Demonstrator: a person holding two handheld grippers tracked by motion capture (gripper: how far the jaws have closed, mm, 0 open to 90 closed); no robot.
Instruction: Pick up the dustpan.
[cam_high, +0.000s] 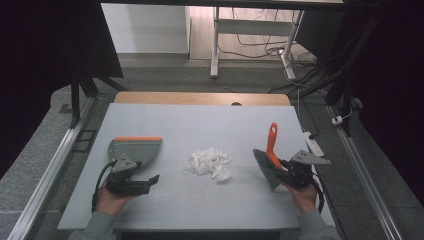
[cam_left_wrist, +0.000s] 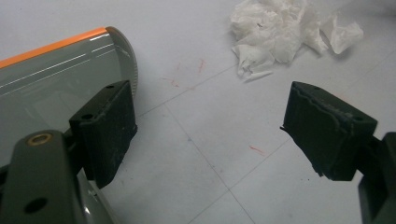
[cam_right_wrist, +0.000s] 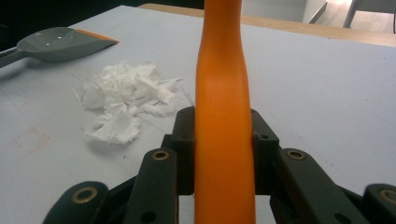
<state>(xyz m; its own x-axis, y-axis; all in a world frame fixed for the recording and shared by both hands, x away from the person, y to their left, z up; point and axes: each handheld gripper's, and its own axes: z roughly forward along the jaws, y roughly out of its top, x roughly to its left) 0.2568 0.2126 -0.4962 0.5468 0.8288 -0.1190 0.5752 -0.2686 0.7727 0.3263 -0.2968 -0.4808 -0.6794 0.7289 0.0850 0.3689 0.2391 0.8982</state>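
A grey dustpan (cam_high: 136, 148) with an orange lip lies flat on the left of the table (cam_high: 200, 120). My left gripper (cam_high: 146, 173) sits just behind it, open. In the left gripper view one jaw overlaps the dustpan (cam_left_wrist: 51, 79), and only bare tabletop lies between the jaws of the left gripper (cam_left_wrist: 210, 128). A pile of torn white paper (cam_high: 210, 162) (cam_left_wrist: 285, 28) (cam_right_wrist: 123, 95) lies mid-table. My right gripper (cam_high: 286, 170) (cam_right_wrist: 223, 144) is shut on the orange handle (cam_right_wrist: 223, 102) of a brush (cam_high: 270, 150), whose grey bristles point down at the table, right of the paper.
A wooden strip (cam_high: 200, 98) runs along the table's far edge. Beyond it are desk legs and cables on the floor. A white power strip (cam_high: 313, 143) lies off the table's right side. Dark curtains hang at both sides.
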